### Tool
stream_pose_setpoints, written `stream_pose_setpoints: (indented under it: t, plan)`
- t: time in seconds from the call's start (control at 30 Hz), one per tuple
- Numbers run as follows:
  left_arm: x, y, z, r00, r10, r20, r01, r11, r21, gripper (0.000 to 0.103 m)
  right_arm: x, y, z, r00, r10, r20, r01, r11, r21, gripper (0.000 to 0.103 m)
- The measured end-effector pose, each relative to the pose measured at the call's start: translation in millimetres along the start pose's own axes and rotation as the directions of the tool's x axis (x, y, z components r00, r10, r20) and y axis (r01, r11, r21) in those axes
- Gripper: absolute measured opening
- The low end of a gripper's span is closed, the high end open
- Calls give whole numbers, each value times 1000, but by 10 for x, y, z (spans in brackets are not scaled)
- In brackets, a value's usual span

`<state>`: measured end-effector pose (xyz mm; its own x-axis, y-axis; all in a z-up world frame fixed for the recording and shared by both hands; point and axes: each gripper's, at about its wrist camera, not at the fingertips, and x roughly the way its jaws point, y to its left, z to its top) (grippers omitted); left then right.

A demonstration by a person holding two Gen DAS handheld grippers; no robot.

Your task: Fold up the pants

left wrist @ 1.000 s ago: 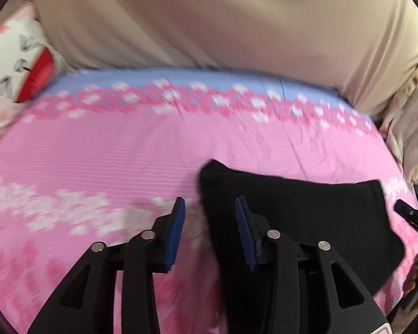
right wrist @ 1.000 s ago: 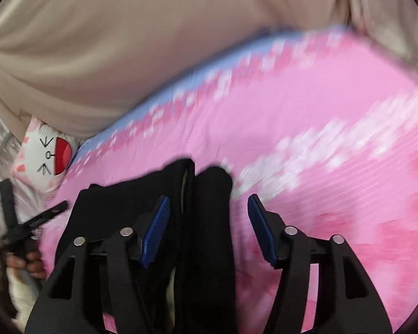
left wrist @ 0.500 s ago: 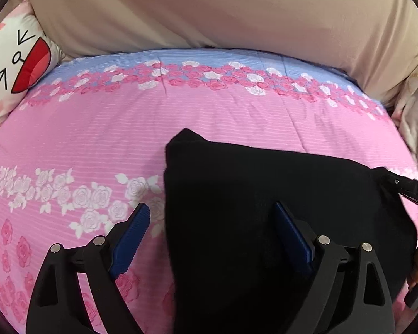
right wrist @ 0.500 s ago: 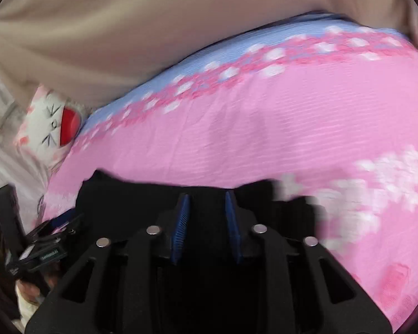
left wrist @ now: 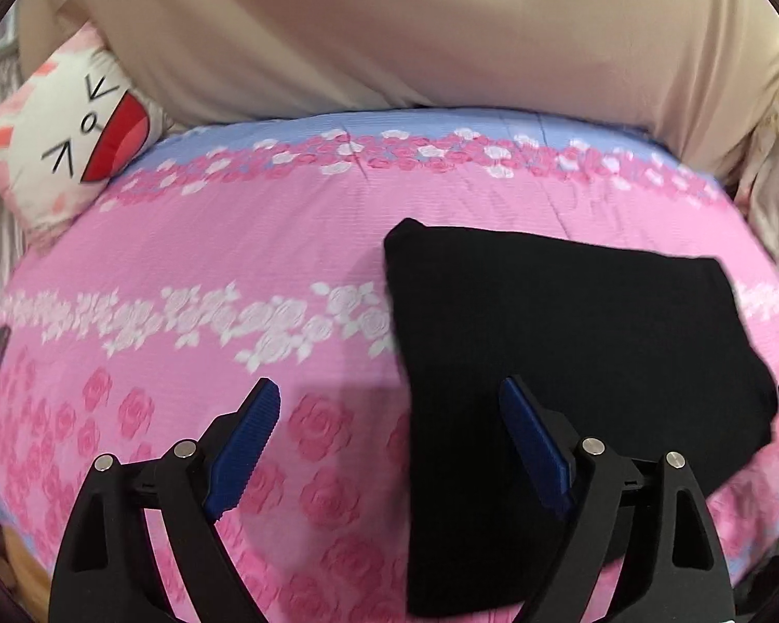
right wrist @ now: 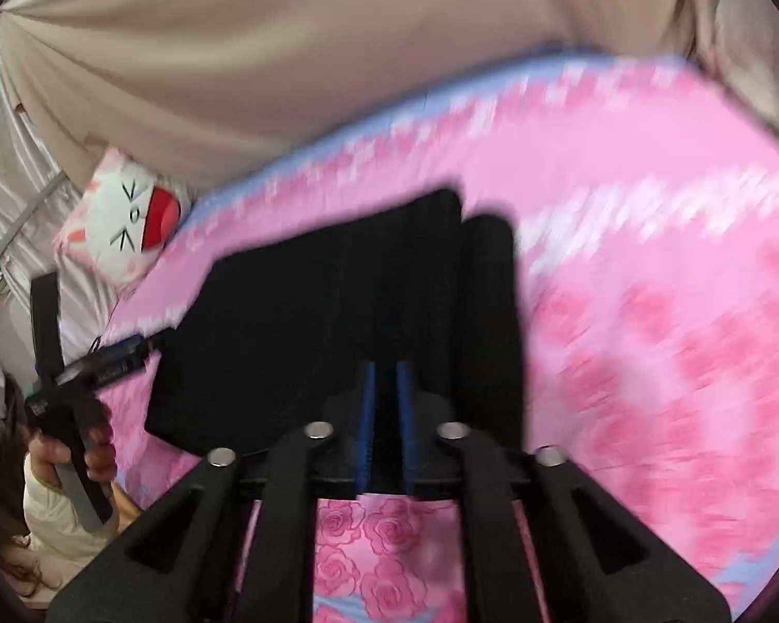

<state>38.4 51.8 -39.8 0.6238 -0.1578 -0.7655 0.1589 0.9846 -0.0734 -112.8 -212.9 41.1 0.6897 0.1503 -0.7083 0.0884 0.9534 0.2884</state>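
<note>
Left wrist view: left gripper [left wrist: 389,418] spread wide, holding nothing, poised over left edge of folded black pants [left wrist: 571,342] lying lower right on pink floral bedspread [left wrist: 207,259]. Broad bare bedspread left of pants. Cat-face pillow [left wrist: 72,140] at upper left.

Right wrist view only: right gripper [right wrist: 384,400] nearly closed, pinching near edge of pants [right wrist: 337,311]. Left gripper body and hand [right wrist: 72,446] visible at lower left; background blurred.
</note>
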Motion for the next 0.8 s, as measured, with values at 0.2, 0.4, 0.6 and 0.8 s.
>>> stream_pose_setpoints:
  t: [0.2,0.4,0.6,0.8]
  plan:
    - [-40,315,-227,947,-289,-143,264,950,-168,89,-251,-351,-137,998,-58,-23,60,995,81,72]
    - [215,200,-460,861,-447,-244,385,885,-261,90,247,-562,-343,982,128,-136,-85,956,280,72]
    - [316,-108,-353,854,-447,-266,406,893,-195,91,499,-555,-265,942,318,-106,-258,890,377,84]
    - [524,-241,-126,838,-468,-280,412,880,-237,97,815,-422,-40,943,306,-130,-243,902,356,90]
